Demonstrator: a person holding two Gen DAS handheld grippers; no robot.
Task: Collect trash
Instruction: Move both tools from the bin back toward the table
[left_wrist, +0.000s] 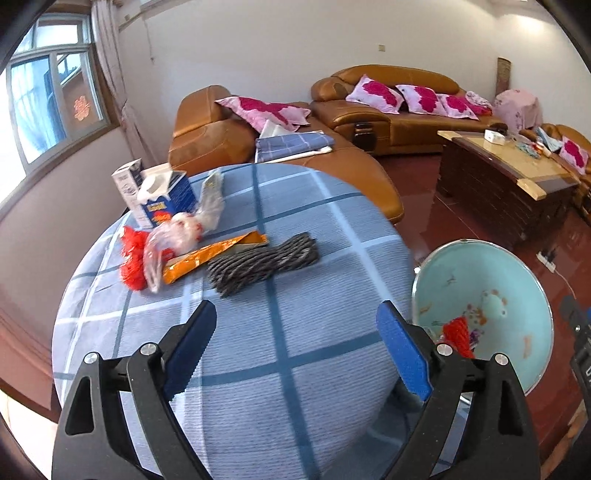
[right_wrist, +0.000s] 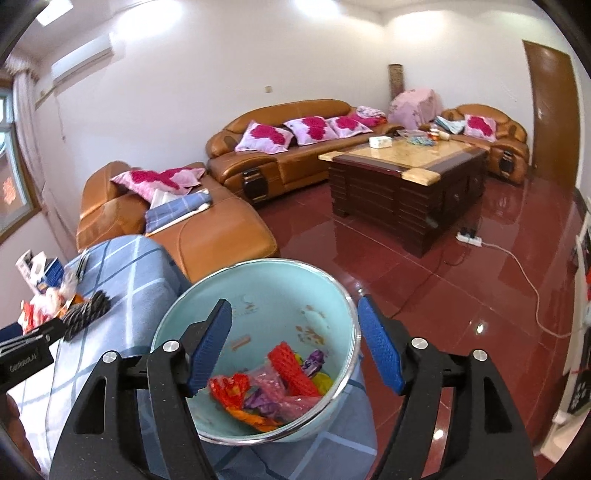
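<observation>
Left wrist view, left gripper (left_wrist: 295, 328): jaws released, wide apart, nothing between them; hovering above the checked tablecloth (left_wrist: 288, 387).
Left wrist view, trash on table: red net piece (left_wrist: 132, 260), clear plastic bag (left_wrist: 173, 240), orange wrapper (left_wrist: 214, 254) and grey twisted bundle (left_wrist: 262, 264), all lying close together, partly overlapping, well ahead of the fingertips.
Left wrist view, boxes: blue carton (left_wrist: 166, 201) and white box (left_wrist: 127, 182) standing just behind the pile.
Left wrist view, basin (left_wrist: 517, 280): pale blue, beyond the table edge to the right, already holding a red piece.
Left wrist view, risk: overlapping pieces, so a closing grip probably catching two things at once or only the slippery bag; possibly pushing the carton over when reaching deep.

Right wrist view, right gripper (right_wrist: 293, 343): jaws released, holding nothing, hanging over the basin.
Right wrist view, collected trash: red net sleeve (right_wrist: 291, 365) and coloured wrappers (right_wrist: 258, 398) lying in the bottom of the basin.
Right wrist view, basin rim (right_wrist: 354, 332): seems to sit on cloth low beside the table; exact support cannot be told.
Right wrist view, risk: light wrappers probably sticking to a pad (right_wrist: 380, 350) and coming out again on lifting; basin perhaps tipping if a finger knocks the rim.
</observation>
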